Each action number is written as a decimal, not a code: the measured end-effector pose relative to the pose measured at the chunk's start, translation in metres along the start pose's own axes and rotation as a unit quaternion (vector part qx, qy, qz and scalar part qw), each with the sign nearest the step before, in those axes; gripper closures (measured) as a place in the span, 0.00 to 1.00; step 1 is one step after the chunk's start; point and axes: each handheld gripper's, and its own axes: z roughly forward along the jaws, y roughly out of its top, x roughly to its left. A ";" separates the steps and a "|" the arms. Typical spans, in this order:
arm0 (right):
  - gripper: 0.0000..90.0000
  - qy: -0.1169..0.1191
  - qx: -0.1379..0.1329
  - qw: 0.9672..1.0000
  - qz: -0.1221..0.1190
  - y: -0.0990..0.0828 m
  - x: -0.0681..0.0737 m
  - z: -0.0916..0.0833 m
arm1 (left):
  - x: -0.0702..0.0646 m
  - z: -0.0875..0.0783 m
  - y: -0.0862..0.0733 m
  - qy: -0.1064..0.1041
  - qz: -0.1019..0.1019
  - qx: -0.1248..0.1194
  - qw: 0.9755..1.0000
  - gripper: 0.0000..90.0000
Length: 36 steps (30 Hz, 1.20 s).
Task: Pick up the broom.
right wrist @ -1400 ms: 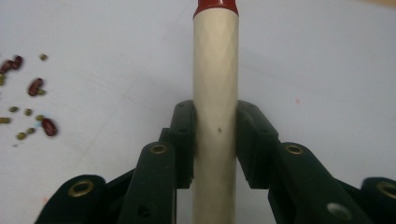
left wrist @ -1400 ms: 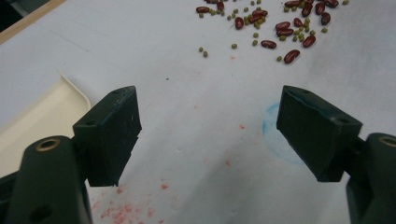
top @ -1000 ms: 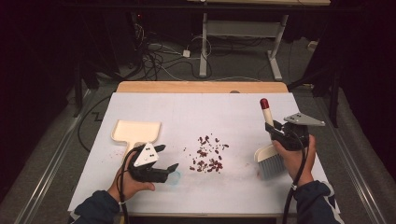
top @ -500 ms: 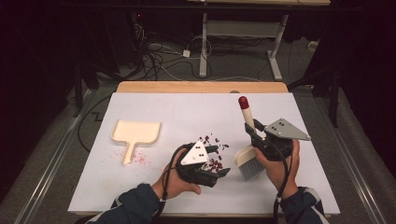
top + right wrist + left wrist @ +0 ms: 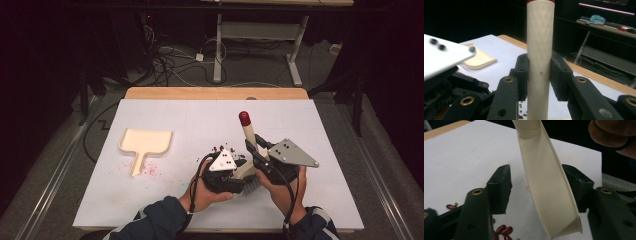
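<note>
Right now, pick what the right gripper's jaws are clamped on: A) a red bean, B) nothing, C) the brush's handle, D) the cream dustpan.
C: in the right gripper view the right gripper has both jaws pressed against the cream, red-capped brush handle, while the dustpan lies apart on the white table.

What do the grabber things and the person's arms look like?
Both grippers, left and right, are black, each topped by a grey three-cornered plate with small dark screws. Their chunky black fingers have brass-coloured pins at the joints. A black cable trails from each. The person wears dark blue sleeves.
</note>
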 end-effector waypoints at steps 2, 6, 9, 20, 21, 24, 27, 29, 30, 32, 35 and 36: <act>0.78 0.003 -0.002 1.000 -0.001 0.000 0.002 -0.001 | 0.001 0.000 -0.001 -0.002 0.002 -0.001 1.000 0.60; 0.78 0.007 -0.010 1.000 0.001 0.001 0.003 -0.005 | 0.004 -0.006 -0.001 0.008 0.010 0.002 1.000 0.69; 0.77 0.025 -0.009 1.000 0.001 0.003 -0.001 -0.008 | 0.010 -0.011 0.001 0.005 0.020 0.013 1.000 0.71; 0.52 0.176 0.037 0.978 -0.107 0.001 -0.020 -0.016 | 0.026 -0.043 -0.001 -0.016 0.078 0.055 0.995 0.73; 0.49 0.181 0.046 0.975 -0.117 -0.002 -0.021 -0.016 | 0.026 -0.046 -0.002 -0.018 0.087 0.060 0.994 0.73; 0.47 0.206 0.069 0.968 -0.127 -0.008 -0.023 -0.013 | 0.026 -0.054 -0.007 -0.028 0.099 0.071 0.992 0.73; 0.43 0.244 0.112 0.951 -0.153 -0.023 -0.019 -0.002 | 0.025 -0.059 -0.013 -0.049 0.107 0.085 0.989 0.73; 0.44 0.263 0.122 0.943 -0.163 -0.029 -0.015 0.003 | 0.025 -0.059 -0.014 -0.049 0.110 0.092 0.988 0.73; 0.45 0.273 0.128 0.939 -0.163 -0.031 -0.013 0.006 | 0.024 -0.059 -0.016 -0.051 0.112 0.099 0.987 0.73; 0.45 0.288 0.134 0.933 -0.170 -0.035 -0.008 0.010 | 0.025 -0.058 -0.020 -0.059 0.115 0.112 0.985 0.73; 0.43 0.283 0.161 0.927 -0.185 -0.040 -0.003 0.016 | 0.023 -0.058 -0.023 -0.086 0.126 0.118 0.981 0.73; 0.44 0.283 0.169 0.925 -0.190 -0.042 -0.002 0.018 | 0.020 -0.058 -0.022 -0.086 0.133 0.119 0.980 0.73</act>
